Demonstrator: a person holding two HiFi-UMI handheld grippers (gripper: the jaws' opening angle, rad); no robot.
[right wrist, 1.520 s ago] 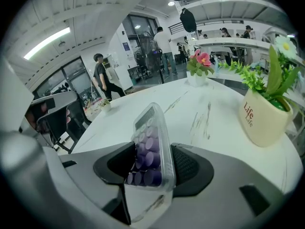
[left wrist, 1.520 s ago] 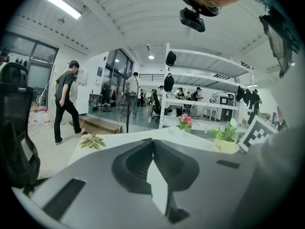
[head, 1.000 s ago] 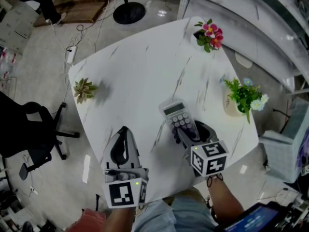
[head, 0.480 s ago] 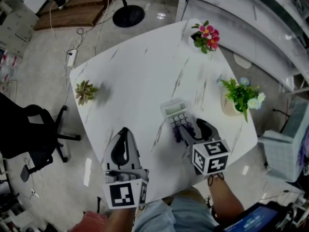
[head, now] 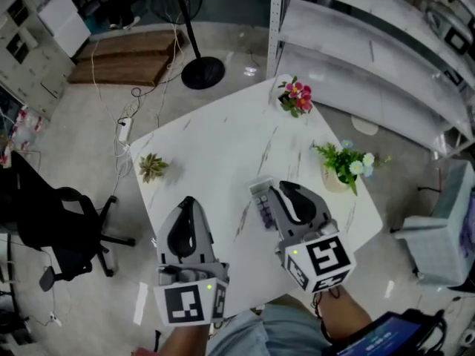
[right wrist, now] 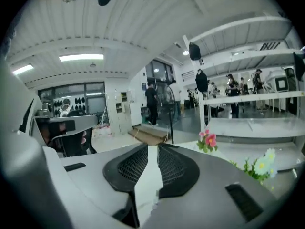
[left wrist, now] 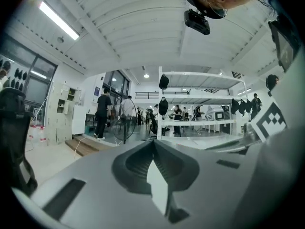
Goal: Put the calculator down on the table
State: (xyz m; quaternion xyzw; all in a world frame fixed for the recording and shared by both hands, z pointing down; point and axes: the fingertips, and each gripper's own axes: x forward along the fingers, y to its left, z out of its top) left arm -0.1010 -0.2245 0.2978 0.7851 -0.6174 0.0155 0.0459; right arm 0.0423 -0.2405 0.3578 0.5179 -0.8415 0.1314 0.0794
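Observation:
The grey calculator (head: 261, 197) lies flat on the white marbled table (head: 215, 147), its near end hidden behind my right gripper (head: 286, 190). That gripper hangs above the table, apart from the calculator. In the right gripper view its jaws (right wrist: 152, 149) are closing with a narrow gap left, and nothing is between them. My left gripper (head: 185, 208) is held up over the table's near left part. Its fingertips meet in the left gripper view (left wrist: 153, 144), with nothing between them.
Pink flowers (head: 295, 95) stand at the far corner, a potted plant with pale flowers (head: 343, 165) at the right edge, and a small succulent (head: 152, 167) at the left edge. A black office chair (head: 52, 221) stands left, white shelving (head: 371, 50) behind, a fan stand (head: 202, 71) beyond.
Both grippers have risen from the table. The right one, earlier around the calculator's near end, has come off it, and the calculator stays on the table. The whole scene now looks farther away.

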